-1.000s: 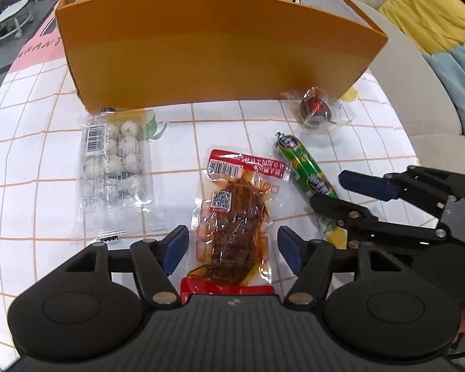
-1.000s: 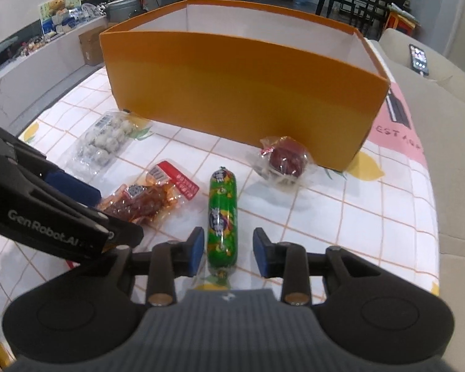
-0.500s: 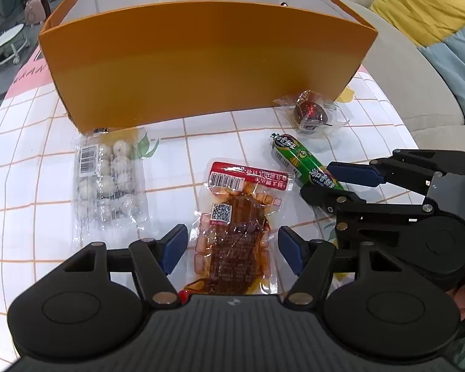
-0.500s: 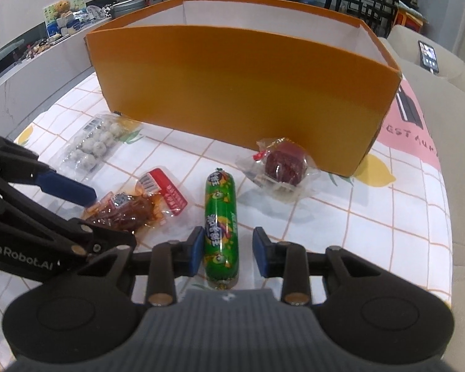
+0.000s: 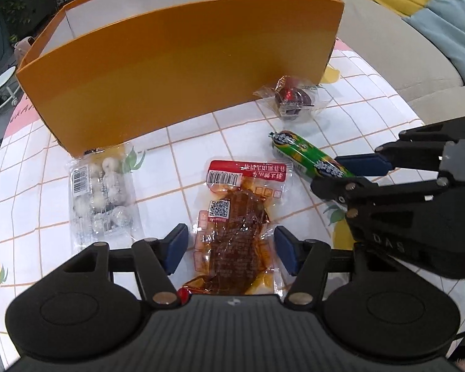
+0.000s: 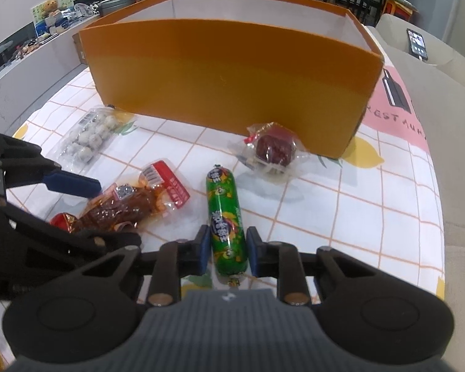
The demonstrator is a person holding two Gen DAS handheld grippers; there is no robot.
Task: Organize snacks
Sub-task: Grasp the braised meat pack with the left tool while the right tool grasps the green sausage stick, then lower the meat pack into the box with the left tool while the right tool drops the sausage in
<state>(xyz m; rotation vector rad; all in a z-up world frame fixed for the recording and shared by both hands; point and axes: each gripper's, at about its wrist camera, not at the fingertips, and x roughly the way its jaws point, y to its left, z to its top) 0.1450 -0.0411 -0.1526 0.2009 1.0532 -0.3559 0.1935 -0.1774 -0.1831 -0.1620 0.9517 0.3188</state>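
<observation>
Orange cardboard makes the one box on the counter, and its inside walls are white. In front of it lie four snacks, one of each kind. The sausage is a green tube with dark labels and crimped ends. The meat pack is clear plastic with a red strip, a barcode and a brown glossy piece inside. The ball pack is clear, with small white balls and a barcode. The date pack is clear, with one dark red lump, and it lies just beside the box wall.

There are two grippers. The right gripper has just been closing: its blue fingers now press both sides of the sausage near its close end, which lies on the counter. The left gripper has also been closing, but its fingers stand apart on each side of the meat pack, and I see no contact with it. The meat pack lies flat between the ball pack and the sausage.
</observation>
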